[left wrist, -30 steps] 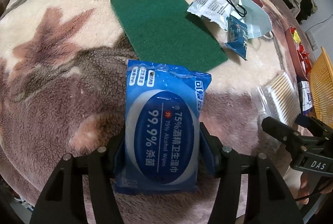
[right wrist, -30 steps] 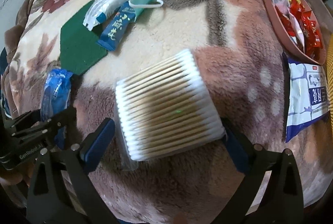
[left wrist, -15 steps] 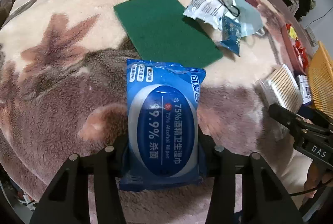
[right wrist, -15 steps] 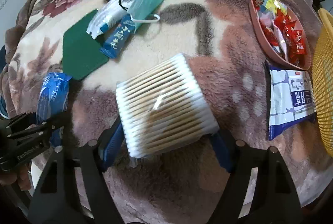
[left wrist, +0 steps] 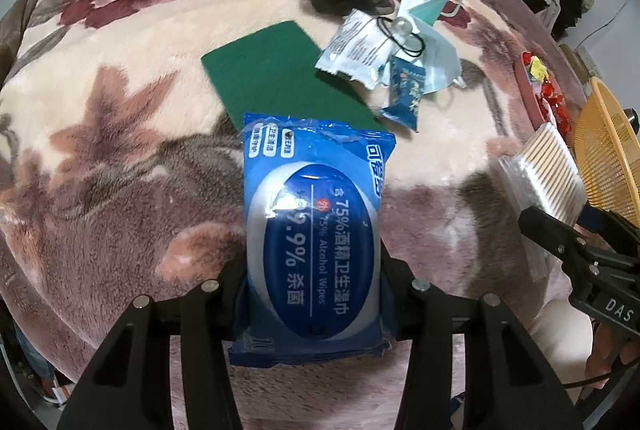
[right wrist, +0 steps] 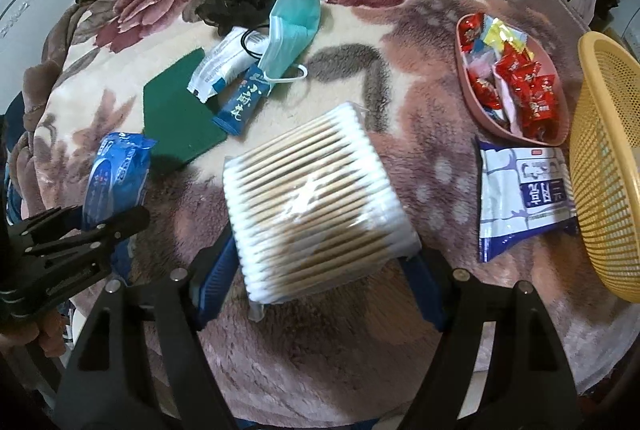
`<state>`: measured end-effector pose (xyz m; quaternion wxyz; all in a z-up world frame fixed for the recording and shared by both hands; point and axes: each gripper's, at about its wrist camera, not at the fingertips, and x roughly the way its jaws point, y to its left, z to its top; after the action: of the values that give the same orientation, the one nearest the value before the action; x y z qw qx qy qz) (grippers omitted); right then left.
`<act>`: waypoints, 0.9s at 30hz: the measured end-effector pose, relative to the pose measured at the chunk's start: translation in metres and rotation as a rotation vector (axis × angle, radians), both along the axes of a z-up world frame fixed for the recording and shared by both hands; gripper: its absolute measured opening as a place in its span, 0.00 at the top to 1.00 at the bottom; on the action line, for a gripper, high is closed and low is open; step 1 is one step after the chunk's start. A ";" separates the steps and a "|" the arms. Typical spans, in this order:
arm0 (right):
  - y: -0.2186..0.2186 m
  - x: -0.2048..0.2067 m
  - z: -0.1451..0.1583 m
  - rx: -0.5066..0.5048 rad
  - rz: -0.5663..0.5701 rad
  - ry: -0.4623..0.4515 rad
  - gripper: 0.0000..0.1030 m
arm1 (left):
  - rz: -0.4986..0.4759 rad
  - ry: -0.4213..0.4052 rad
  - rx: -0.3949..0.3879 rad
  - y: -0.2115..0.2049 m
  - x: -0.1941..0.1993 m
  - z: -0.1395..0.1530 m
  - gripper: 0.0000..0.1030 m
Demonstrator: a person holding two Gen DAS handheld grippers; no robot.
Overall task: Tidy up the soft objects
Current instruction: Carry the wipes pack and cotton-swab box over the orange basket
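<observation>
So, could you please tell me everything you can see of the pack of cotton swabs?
The pack of cotton swabs is a clear plastic bag tightly filled with rows of wooden-looking sticks with white cotton tips at both ends. The film glares near its middle, and a loose flap of it hangs at the near corner. The right gripper is shut on it, blue pads pressing both tip sides. It appears lifted clear of the floral fleece blanket, near the yellow mesh basket.

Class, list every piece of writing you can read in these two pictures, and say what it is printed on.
"75%", "99.9%", "75% Alcohol Wipes": blue wipes pack.
"DAS": right gripper body.
Small blue sachet, white-and-blue packet, white wrapper, red candies: print too small or blurred to read.
</observation>
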<state>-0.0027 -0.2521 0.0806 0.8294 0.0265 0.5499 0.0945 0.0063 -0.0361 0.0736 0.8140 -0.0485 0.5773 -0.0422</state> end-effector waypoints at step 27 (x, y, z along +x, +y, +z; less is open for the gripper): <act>-0.055 -0.004 0.038 0.048 -0.081 -0.046 0.25 | -0.114 -0.072 0.024 -0.067 0.022 0.042 0.50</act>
<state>-0.0069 -0.3069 0.1182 0.8441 0.0665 0.5268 0.0747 0.0284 -0.1034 0.1155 0.8311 -0.0042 0.5499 -0.0832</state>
